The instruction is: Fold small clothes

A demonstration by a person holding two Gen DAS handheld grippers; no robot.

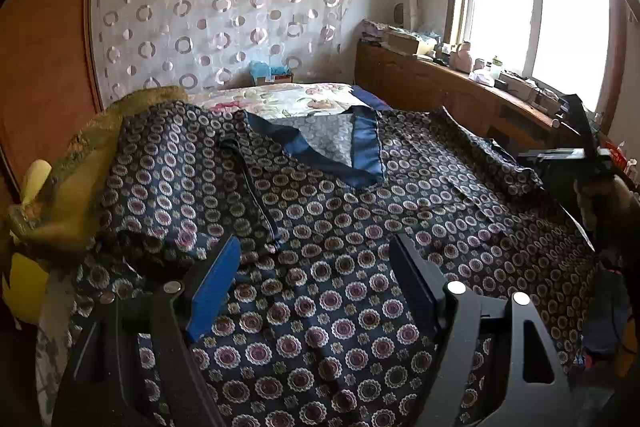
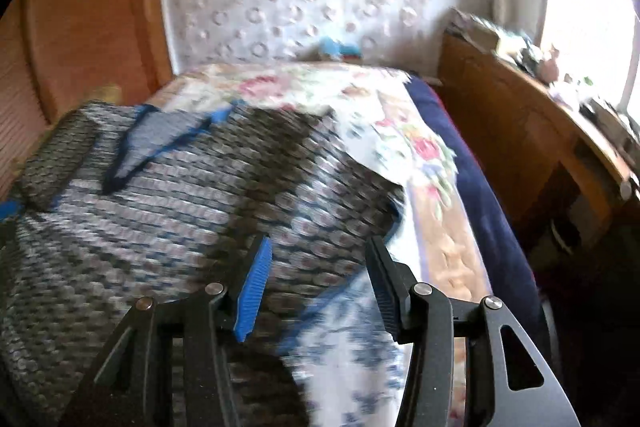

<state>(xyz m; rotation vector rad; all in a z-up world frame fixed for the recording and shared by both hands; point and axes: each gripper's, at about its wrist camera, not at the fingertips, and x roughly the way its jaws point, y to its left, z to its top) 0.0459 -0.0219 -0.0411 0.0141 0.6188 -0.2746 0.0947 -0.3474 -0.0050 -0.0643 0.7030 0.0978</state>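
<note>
Patterned garment (image 1: 320, 227) lies spread face-up on the bed (image 2: 400, 131), blue collar (image 1: 360, 147) toward the far wall, the sleeve on the window side (image 1: 500, 163) already laid inward. Left gripper (image 1: 316, 279) hovers with jaws wide over the lower body, gripping nothing; right gripper (image 2: 320, 279) has jaws apart over the hem edge, cloth under them but not pinched. Looks like between folds: next needs a fresh pinch on an edge.

Both wrist cams look fwd/down, close over the patterned garment (image 1: 340, 227) on bed, shared.
</note>
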